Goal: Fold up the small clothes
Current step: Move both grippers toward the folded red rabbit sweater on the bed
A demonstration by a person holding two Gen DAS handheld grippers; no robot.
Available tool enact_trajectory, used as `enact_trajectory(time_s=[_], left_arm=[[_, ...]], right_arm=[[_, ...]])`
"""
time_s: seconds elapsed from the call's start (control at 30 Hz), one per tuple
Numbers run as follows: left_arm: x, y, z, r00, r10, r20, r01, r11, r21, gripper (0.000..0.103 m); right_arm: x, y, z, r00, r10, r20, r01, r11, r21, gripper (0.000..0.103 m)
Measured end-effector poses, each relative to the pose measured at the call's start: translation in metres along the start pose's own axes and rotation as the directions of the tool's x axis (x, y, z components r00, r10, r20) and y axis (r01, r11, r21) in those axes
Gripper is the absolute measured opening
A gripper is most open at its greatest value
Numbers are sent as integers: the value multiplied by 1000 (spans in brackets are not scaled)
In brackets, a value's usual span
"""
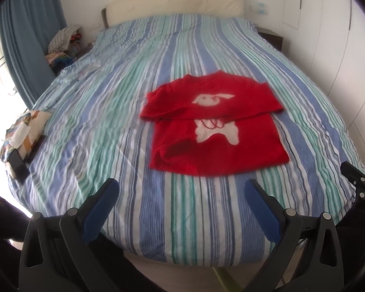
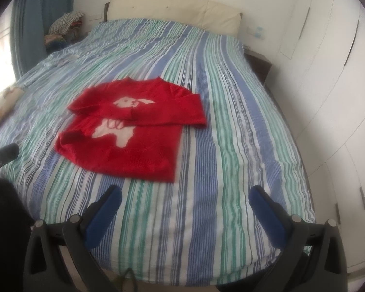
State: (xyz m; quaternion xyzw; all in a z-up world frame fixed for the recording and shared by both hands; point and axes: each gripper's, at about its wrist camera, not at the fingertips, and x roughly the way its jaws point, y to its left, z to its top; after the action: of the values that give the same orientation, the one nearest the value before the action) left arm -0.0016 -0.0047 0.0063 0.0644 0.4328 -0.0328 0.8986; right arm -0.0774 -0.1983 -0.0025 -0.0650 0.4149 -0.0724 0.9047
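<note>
While both hover above the near end of the bed (image 1: 124, 126), the left tool (image 1: 182, 192) and the right tool (image 2: 186, 199) each hold their blue-padded fingers spread wide with nothing between them. Just beyond them the red sweater (image 1: 214, 126) lies flat on the striped cover, both sleeves folded across its chest over a white animal design, well clear of either tool. Farther off, a patterned cushion (image 1: 24, 131) sits at the bed's left edge, a cream headboard (image 1: 175, 4) stands against the wall, and a pile of clothes (image 1: 64, 39) rests beside a blue curtain (image 1: 26, 36).
</note>
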Motion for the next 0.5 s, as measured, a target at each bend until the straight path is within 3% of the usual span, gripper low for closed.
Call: enact_trajectory(time_s=[0.23,0.5], left_arm=[[13,13,-10,999,19,-48,-19,1000,-6,103],[7,9,-5,1000,-2,-13,2,1000,31,103]], right_arm=[[10,-8,-14,998,0,-60,1,1000,9,103],[11,-5,-11,998,28,-52,-27,999,18,103]])
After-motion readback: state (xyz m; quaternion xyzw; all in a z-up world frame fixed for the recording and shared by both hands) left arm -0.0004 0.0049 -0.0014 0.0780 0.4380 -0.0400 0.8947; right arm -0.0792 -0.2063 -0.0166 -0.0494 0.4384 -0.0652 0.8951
